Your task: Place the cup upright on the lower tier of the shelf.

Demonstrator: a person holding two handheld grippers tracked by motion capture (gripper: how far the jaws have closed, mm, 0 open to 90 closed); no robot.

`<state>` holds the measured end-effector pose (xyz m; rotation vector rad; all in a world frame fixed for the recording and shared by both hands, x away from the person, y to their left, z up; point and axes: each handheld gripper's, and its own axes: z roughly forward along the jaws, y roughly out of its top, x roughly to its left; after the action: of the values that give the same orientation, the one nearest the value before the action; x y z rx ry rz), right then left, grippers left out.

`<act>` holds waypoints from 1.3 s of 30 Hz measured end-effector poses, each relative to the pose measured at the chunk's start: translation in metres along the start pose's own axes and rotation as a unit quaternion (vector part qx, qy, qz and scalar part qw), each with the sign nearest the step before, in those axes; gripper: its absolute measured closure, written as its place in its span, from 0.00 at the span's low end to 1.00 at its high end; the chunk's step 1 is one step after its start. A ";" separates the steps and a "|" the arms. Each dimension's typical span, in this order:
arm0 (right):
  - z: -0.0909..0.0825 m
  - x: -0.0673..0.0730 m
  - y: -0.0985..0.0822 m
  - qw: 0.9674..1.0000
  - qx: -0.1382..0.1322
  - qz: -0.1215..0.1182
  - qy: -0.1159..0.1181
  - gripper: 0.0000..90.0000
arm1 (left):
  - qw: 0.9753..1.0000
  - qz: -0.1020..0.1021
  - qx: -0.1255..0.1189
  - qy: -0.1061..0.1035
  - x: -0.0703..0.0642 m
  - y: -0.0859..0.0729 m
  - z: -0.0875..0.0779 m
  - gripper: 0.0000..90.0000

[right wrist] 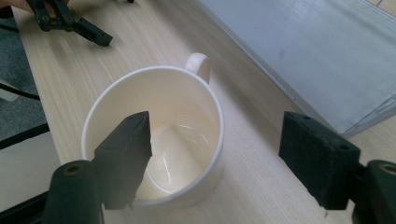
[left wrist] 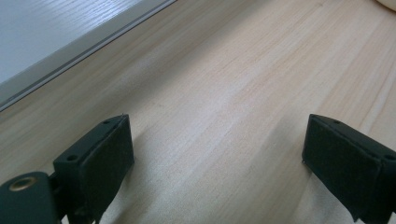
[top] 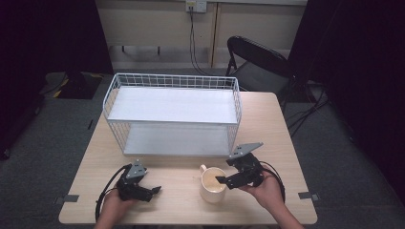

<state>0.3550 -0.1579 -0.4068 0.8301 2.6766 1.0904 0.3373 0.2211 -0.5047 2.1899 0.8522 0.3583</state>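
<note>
In the right gripper view one black jaw is covering part of the mug's [right wrist: 180, 116] near rim — the wall beneath it is staying hidden. The left gripper view is cropping that mug at its top right corner — just a pale sliver.

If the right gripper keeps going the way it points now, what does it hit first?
Most likely the cream mug: the right gripper has one jaw over its opening and the other outside the wall, so the rim lies between them. Depth is unclear.

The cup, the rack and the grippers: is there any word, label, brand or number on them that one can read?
None can be read. The cream cup is plain inside and out, the white wire rack bears no label, and the right gripper and left gripper show bare black pads.
</note>
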 end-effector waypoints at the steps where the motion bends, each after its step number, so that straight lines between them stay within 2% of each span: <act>1: 0.001 0.000 0.000 1.000 0.000 -0.001 0.002 0.30 | 1.000 0.000 0.000 0.000 0.000 0.000 0.000 0.09; 13: 0.013 -0.002 -0.007 1.000 -0.010 0.023 0.007 0.46 | 1.000 0.000 0.000 0.000 0.000 0.000 0.000 0.09; 19: 0.015 -0.003 -0.009 0.999 -0.015 0.031 0.011 0.56 | 1.000 0.000 0.000 0.000 0.000 0.000 0.000 0.09; 21: 0.016 -0.002 -0.010 0.999 -0.015 0.032 0.011 0.63 | 1.000 0.000 0.000 0.000 0.000 0.000 0.000 0.09; 32: 0.023 -0.002 -0.014 0.999 -0.006 0.038 0.010 0.75 | 1.000 0.000 0.000 0.000 0.000 0.000 0.000 0.09; 39: 0.025 -0.003 -0.017 0.999 -0.014 0.045 0.006 0.81 | 1.000 0.000 0.000 0.000 0.000 0.000 0.000 0.09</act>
<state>0.3581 -0.1545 -0.4367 0.9491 2.6515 1.1532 0.3373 0.2211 -0.5047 2.1894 0.8518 0.3587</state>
